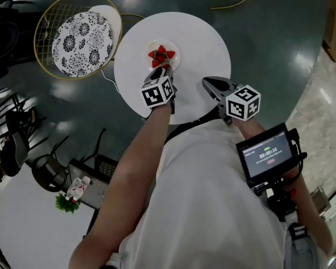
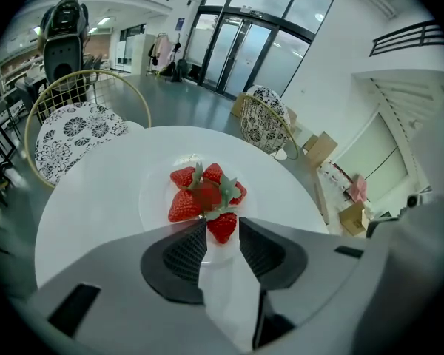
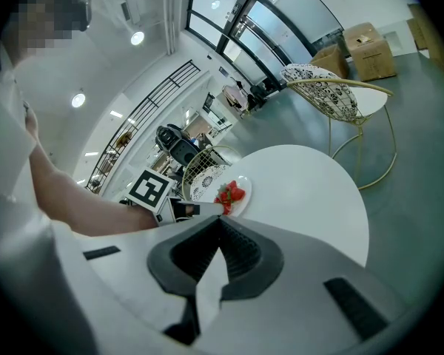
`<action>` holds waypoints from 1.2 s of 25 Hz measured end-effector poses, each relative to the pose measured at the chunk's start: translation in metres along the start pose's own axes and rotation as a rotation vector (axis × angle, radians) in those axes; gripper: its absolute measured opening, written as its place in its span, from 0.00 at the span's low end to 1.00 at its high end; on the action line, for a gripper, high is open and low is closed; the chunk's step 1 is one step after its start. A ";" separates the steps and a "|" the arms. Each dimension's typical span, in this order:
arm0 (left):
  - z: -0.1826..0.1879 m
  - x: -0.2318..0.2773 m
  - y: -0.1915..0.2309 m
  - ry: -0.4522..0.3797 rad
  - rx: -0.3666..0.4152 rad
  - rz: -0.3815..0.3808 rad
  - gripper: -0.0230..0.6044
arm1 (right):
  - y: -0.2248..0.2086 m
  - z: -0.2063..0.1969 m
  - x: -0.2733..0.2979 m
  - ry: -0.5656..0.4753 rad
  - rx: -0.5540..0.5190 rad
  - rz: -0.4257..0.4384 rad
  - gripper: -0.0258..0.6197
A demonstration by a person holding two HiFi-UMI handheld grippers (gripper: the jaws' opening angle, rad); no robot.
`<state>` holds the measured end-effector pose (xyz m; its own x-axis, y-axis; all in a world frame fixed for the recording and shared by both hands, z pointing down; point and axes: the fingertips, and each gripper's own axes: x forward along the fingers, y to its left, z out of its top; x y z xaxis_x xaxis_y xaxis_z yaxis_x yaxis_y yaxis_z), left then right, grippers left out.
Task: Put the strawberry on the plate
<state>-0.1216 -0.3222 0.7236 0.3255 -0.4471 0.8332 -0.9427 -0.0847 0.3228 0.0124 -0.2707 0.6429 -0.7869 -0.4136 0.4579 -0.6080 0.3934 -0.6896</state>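
The right gripper (image 3: pixel 220 223) has its jaws closed on nothing; just past its fingertips, strawberries (image 3: pixel 231 194) lie on a plate (image 3: pixel 246 190), the left gripper (image 3: pixel 209 208) at them.

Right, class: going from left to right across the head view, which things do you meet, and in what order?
patterned chair → plate of strawberries → right hand-held gripper → small screen. The left hand-held gripper overlaps the plate, so it is left out of the order.
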 end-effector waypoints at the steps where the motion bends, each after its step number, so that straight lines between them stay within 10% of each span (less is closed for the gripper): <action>1: 0.003 -0.002 0.003 -0.006 0.001 0.005 0.22 | 0.001 0.001 0.003 -0.001 0.000 0.006 0.05; 15: -0.003 -0.037 0.015 -0.070 -0.035 0.035 0.22 | 0.007 0.008 0.010 -0.008 -0.023 0.037 0.05; 19: -0.001 -0.052 0.016 -0.124 -0.052 0.033 0.08 | 0.010 0.013 0.012 -0.003 -0.056 0.048 0.05; 30: -0.030 -0.192 -0.021 -0.409 0.034 -0.160 0.05 | 0.105 0.010 -0.028 -0.088 -0.237 0.063 0.05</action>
<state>-0.1624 -0.2074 0.5704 0.4177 -0.7410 0.5257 -0.8871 -0.2074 0.4124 -0.0289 -0.2263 0.5520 -0.8184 -0.4477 0.3602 -0.5735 0.5983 -0.5595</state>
